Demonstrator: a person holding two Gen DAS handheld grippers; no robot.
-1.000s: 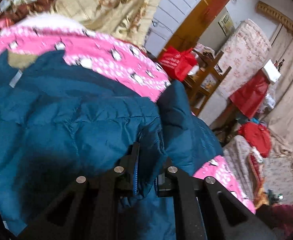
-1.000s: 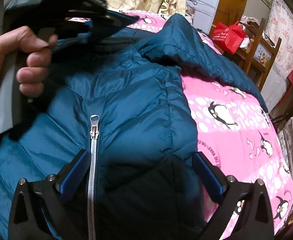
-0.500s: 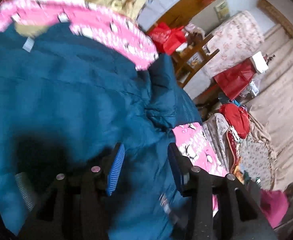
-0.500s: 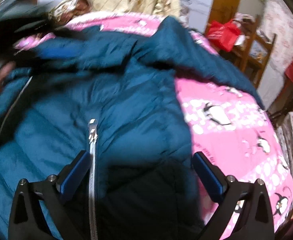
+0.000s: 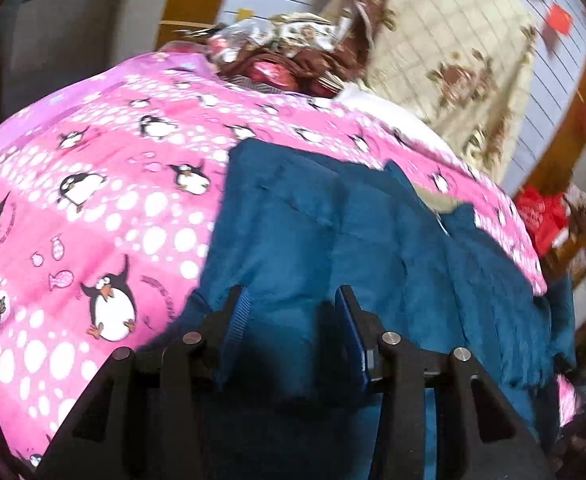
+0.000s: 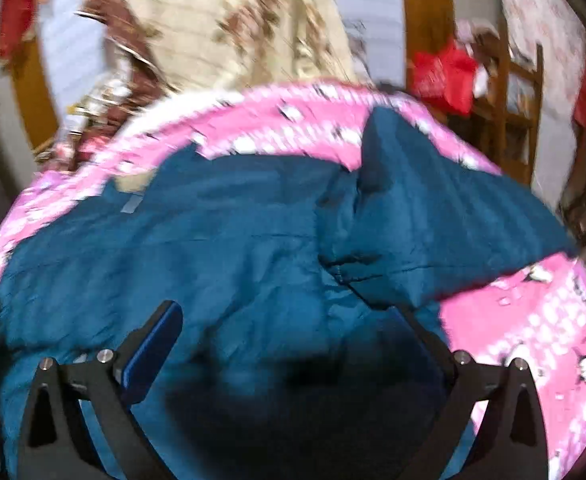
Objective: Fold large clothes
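Both tongs, left (image 5: pixel 289 312) and right (image 6: pixel 293 328), gape over the quilted teal puffer jacket (image 6: pixel 233 248) on the pink penguin-print bed cover (image 5: pixel 93 200); next, grip an edge to fold.

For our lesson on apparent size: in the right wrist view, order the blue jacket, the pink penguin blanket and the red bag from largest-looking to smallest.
1. blue jacket, though it lies nearest the camera
2. pink penguin blanket, partly covered
3. red bag, far off
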